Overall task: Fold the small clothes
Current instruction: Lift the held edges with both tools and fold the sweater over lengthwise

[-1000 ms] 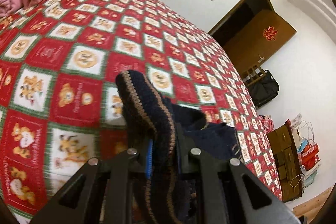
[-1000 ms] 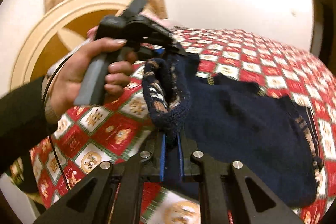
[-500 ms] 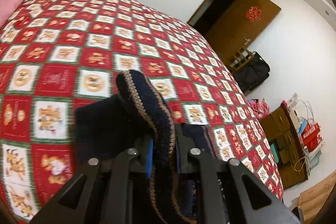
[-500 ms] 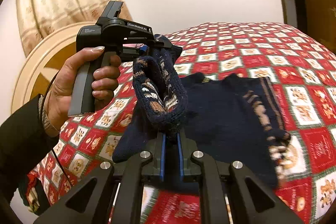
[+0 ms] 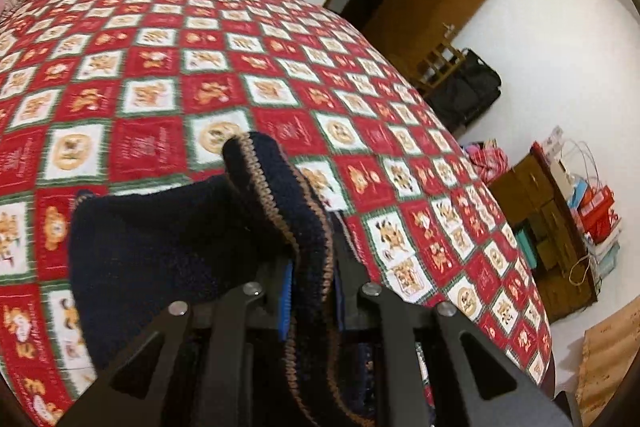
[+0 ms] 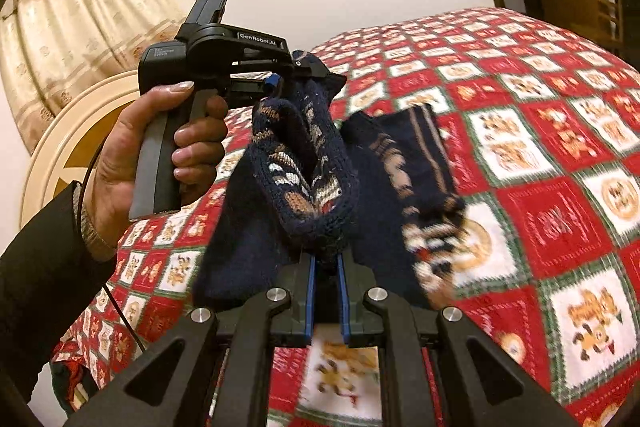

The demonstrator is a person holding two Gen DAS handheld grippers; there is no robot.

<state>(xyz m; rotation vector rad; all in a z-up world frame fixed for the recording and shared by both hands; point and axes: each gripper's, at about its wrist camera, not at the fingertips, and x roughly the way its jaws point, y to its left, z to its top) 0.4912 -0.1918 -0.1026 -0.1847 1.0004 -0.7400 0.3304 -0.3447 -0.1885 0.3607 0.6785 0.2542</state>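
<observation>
Navy knit sweater (image 6: pixel 320 163) with tan-and-white patterned bands — lifted off the red patchwork bed by two pinched edges, body hanging bunched between them, striped hem trailing just above the cover.

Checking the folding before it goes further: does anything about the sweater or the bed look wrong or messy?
Nothing stands out. The dark knitted sweater hangs bunched between the left gripper and the right gripper, both shut on its edge, above the red patterned bedspread. No tear or snag shows.
</observation>
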